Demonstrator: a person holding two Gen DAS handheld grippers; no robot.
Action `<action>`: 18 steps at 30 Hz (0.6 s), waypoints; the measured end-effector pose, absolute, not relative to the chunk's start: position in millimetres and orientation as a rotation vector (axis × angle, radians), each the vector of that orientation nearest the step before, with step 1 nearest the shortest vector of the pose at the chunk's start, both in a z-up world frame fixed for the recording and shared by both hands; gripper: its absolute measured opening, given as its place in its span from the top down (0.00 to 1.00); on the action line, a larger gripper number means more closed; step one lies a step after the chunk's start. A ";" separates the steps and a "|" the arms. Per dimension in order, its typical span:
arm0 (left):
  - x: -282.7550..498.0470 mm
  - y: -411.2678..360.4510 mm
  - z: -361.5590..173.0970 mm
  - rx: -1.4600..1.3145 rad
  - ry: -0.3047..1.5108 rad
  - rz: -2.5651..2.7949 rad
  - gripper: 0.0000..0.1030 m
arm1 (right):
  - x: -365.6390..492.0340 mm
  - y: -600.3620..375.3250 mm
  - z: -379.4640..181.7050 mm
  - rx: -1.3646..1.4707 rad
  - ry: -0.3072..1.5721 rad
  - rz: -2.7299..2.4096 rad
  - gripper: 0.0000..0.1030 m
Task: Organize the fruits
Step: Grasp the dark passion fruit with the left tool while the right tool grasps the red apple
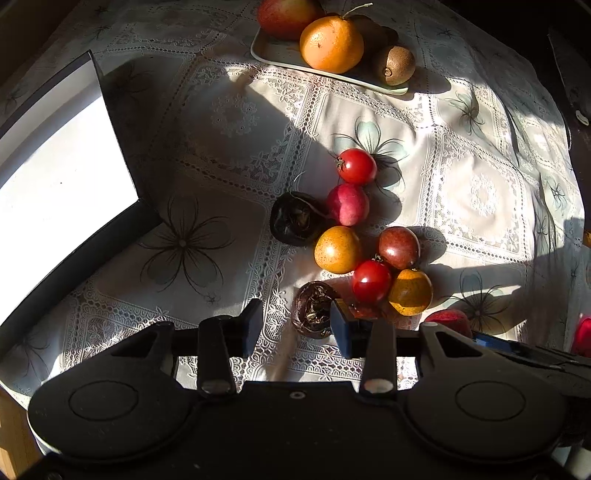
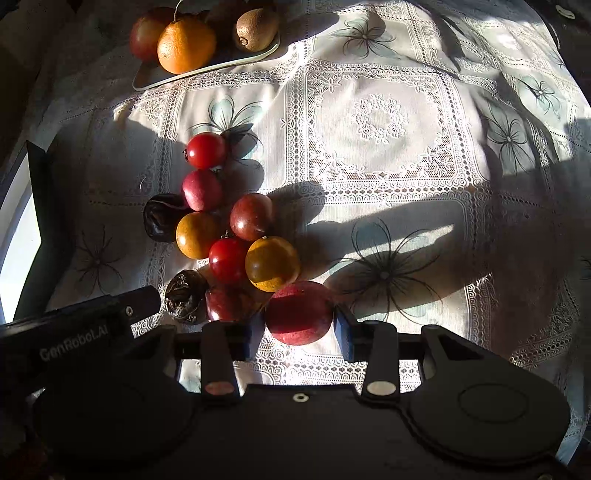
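The right gripper [image 2: 299,325] pointed steeply down at the near end of the fruit cluster, and a red apple [image 2: 298,312] sat squarely between its two fingers. Its pads [image 2: 342,325] stood right against the apple's flanks; it looked closed on the fruit, though the apple still seemed to rest on the lace tablecloth [image 2: 388,147]. The apple was roundish, with no long axis to speak of, so the grip needed no turning.

The left gripper [image 1: 295,325] hung wide open just beside it, holding nothing. A dark wrinkled fruit [image 1: 314,314] lay under its gap, nearer the right-hand finger, untouched.

What mattered for the next move was the direction of the white tray [image 2: 207,70]. It lay at the far edge of the cloth, well apart from the apple, straight beyond the cluster and to the left in the right wrist view. An orange [image 2: 186,46], a kiwi [image 2: 256,29] and another red fruit already sat there. I judged the apple would have to rise first and pass over the tomatoes [image 2: 206,149] and the other small fruits to reach it.
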State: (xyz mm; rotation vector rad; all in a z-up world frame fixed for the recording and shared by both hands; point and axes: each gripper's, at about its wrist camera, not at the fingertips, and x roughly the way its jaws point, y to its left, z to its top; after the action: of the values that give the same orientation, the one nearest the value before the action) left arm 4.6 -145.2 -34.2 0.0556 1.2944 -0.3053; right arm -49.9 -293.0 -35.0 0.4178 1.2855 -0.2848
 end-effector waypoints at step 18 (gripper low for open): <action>12.0 -180.5 -71.1 0.116 1.314 -0.204 0.49 | -68.0 -325.0 -12.2 0.445 1.196 -0.323 0.60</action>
State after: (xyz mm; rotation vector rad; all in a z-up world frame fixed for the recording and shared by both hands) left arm 12.0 -180.5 -71.1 0.1161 1.3144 -0.2041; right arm -68.0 -325.0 -12.2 0.4448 1.1958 -0.3233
